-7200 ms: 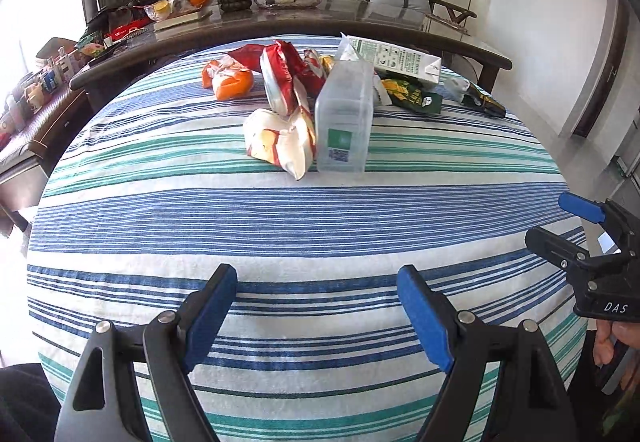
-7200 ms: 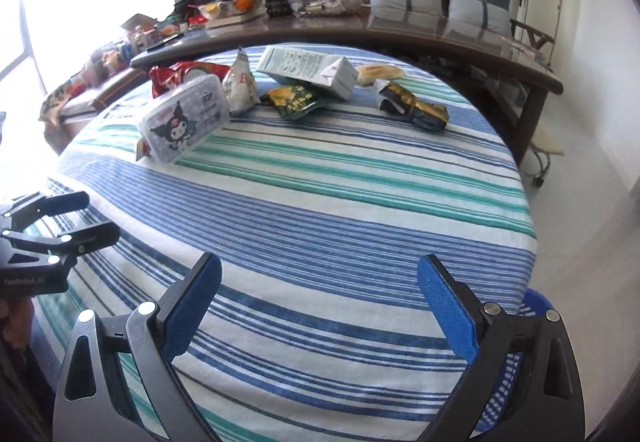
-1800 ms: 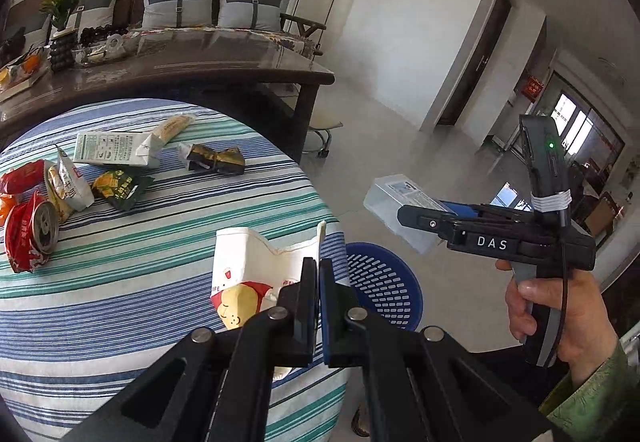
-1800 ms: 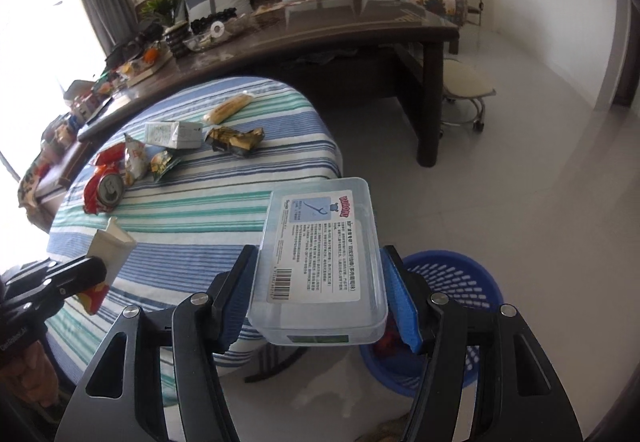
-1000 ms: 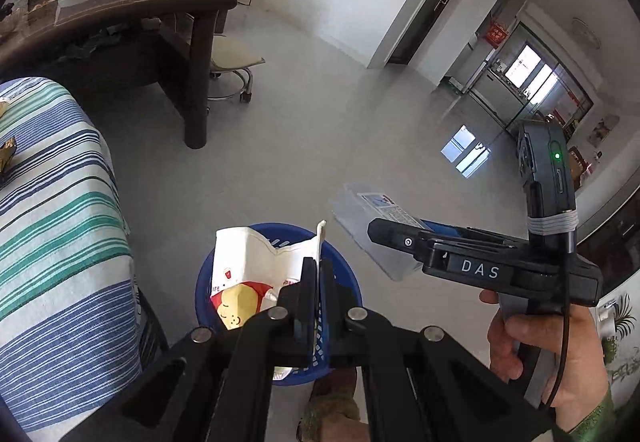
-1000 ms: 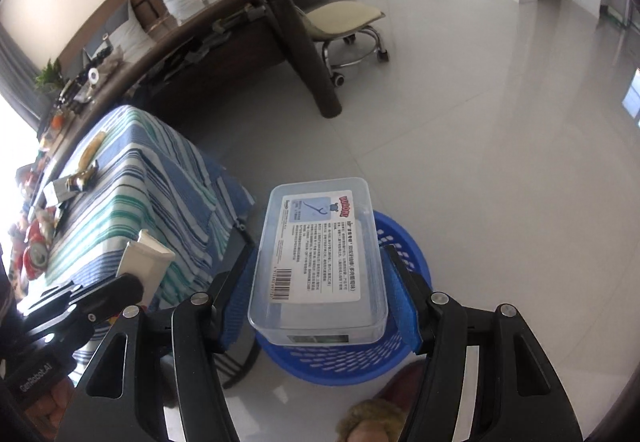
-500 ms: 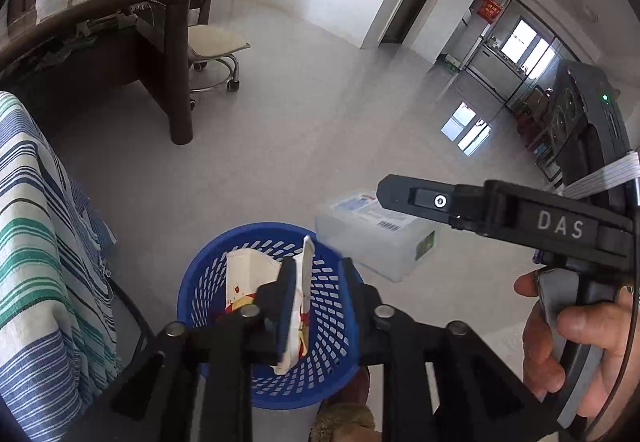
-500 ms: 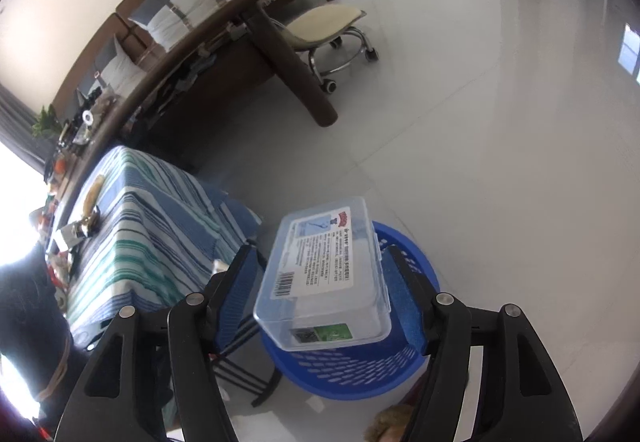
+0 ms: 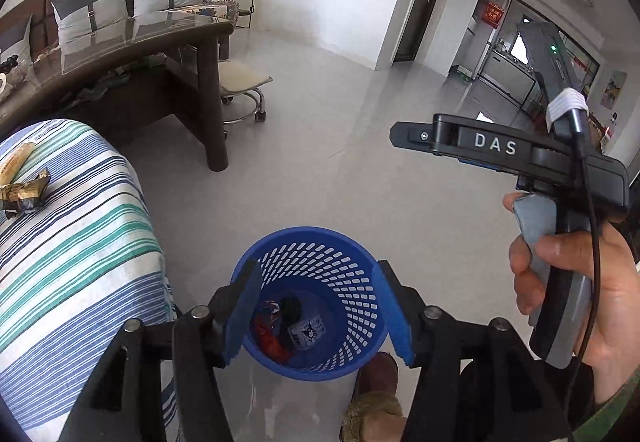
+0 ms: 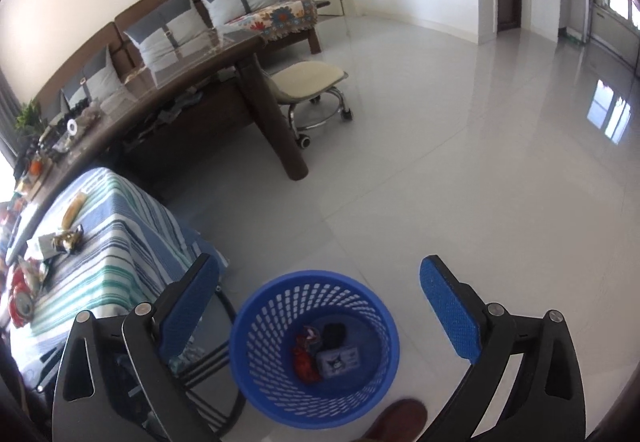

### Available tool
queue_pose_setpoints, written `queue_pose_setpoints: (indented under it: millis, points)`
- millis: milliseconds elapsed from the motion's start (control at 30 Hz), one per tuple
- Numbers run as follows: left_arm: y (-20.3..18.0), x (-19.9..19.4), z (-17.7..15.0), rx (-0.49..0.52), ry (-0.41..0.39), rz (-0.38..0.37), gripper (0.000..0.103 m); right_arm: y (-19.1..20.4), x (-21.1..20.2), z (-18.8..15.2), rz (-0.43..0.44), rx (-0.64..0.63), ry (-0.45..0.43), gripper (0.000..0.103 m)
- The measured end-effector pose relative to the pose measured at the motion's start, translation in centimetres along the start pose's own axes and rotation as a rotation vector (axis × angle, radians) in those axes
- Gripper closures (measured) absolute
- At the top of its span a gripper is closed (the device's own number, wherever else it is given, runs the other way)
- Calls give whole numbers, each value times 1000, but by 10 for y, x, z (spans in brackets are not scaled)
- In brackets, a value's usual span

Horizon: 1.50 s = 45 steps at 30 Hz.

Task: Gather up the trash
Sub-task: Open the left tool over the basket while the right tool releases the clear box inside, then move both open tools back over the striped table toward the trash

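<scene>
Pale tiled floor (image 10: 460,178) of a living room, with a dark sofa (image 10: 168,22) along the far wall and a long dark wooden table (image 10: 192,82) in front of it, a cushioned stool on wheels (image 10: 312,82) tucked at its right end. At the left, a striped-cloth bench (image 9: 72,242) carrying leftover trash: one long yellowish packet (image 10: 74,208) at the far edge, one crumpled gold-and-dark wrapper (image 9: 24,192) just nearer, and in the right wrist view a red snack bag (image 10: 20,302) and a few more pieces further left, too small to count surely.

Just right of the bench, on the floor, one blue mesh basket (image 10: 276,318). Inside at the bottom: one clear box with a cartoon label (image 10: 338,362), one red wrapper (image 10: 306,360), one dark lump (image 10: 334,334), and a small striped scrap (image 10: 310,334) beside it, all lying close together.

Above the basket, left hand-held gripper (image 9: 318,312) with blue pads spread wide apart, roughly spanning the basket's mouth in its own view, holding nothing and touching nothing. Right hand-held gripper (image 10: 320,312) likewise fully spread, pads well apart on either side of the basket, nothing between them. Seen from the left wrist view, right hand-held gripper (image 9: 404,136) side-on at the right, body marked DAS, gripped by the person's right hand (image 9: 568,282); its fingers overlapping from that angle, so the spread not readable there. Two hand-held grippers in all. One brown shoe toe (image 10: 400,422) at the near edge beside the basket.
</scene>
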<state>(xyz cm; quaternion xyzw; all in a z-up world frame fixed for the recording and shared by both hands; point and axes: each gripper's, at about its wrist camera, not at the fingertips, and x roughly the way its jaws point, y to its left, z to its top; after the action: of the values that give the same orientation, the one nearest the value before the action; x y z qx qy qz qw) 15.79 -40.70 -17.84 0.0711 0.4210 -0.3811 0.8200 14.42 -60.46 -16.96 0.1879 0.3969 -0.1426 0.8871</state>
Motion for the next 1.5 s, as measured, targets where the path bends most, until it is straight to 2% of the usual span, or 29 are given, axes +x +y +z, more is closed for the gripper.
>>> queue_pose_setpoints:
  millis: [100,233,333,500,633,767,867,933,967,1033,1233,1333,1500]
  points:
    - [13,-29,-20,-17,-13,27,39,21,-6,-1,-9,-60,-29,2]
    - [44,-63,-52,-54,-15,129,38,61,-16,-11,20,-155,-57,2]
    - [78,-83,-79,-107,3,216,38,100,-23,-28,80,-246,-62,2]
    - [141,-123,-118,-228,15,331,38,179,-25,-66,193,-416,-34,2]
    - [182,-157,-140,-286,1,444,38,238,-18,-101,274,-524,11,2]
    - [217,-181,-159,-336,6,515,38,290,-13,-134,340,-618,59,2]
    - [238,-191,-166,-375,-3,524,36,319,-11,-153,365,-663,81,2]
    - [248,-195,-168,-384,-1,539,34,332,-8,-160,371,-672,95,2]
    - [252,-195,-168,-386,5,544,26,335,-6,-161,375,-674,107,2]
    - [259,-194,-167,-403,17,556,16,341,0,-164,382,-675,136,2]
    - [280,-185,-154,-409,13,568,10,345,7,-163,344,-673,148,1]
    - [293,-178,-145,-415,8,572,3,347,7,-164,319,-693,148,0]
    - [310,-169,-129,-423,13,577,0,348,6,-165,317,-695,146,0]
